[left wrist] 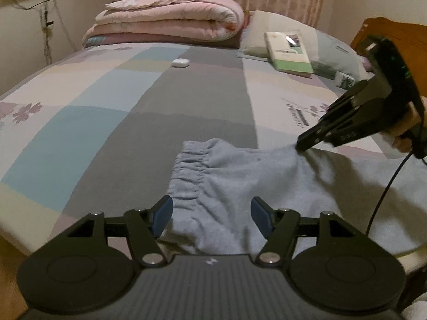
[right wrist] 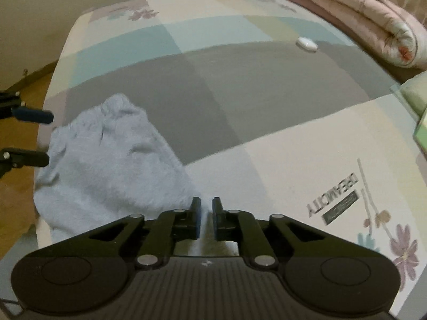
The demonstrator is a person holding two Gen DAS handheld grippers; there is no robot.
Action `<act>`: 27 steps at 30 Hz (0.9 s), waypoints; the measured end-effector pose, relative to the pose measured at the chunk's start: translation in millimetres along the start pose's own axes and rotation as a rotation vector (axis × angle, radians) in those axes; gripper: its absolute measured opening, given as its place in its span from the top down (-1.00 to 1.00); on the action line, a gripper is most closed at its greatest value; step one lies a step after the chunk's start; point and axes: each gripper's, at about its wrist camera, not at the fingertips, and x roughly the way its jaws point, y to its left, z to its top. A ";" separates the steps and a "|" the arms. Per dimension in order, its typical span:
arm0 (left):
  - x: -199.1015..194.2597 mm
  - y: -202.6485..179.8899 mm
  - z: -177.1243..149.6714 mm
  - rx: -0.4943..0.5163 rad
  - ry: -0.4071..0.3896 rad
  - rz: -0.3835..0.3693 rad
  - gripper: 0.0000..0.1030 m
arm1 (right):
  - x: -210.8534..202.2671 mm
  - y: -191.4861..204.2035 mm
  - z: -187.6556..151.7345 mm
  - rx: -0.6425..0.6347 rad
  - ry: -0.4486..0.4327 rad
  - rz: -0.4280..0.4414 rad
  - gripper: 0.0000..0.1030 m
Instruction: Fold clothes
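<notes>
Pale blue fleece, soft and rumpled: the light-blue pair of elastic-waisted trousers (left wrist: 240, 184) lies near the front edge of the bed with the patchwork grey, teal and cream sheet (left wrist: 112, 112), its gathered waistband pointing toward twelve o'clock from where the left hand is. The left gripper (left wrist: 210, 213) hovers just above the waistband with its blue-padded fingers (left wrist: 162, 213) spread wide and nothing pinched between them. At about three o'clock from it, the right gripper (right wrist: 205, 218) has its fingers pressed nearly together on a ridge of the blue cloth, drawing the fabric taut along its edge.

I'd judge the worry to be the thin pinch on the right: only a little fold is caught, so a brisk pull could let it slip free. With the left side unheld, dragging may also bunch the waistband or slide the whole garment off the near edge. The small white oval case (left wrist: 180, 62) sits well away at twelve o'clock, beyond any trouble.
</notes>
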 end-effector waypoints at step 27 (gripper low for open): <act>-13.4 31.0 -18.2 -0.010 -0.002 0.008 -0.32 | 38.0 86.2 71.5 -0.088 -0.003 0.191 0.35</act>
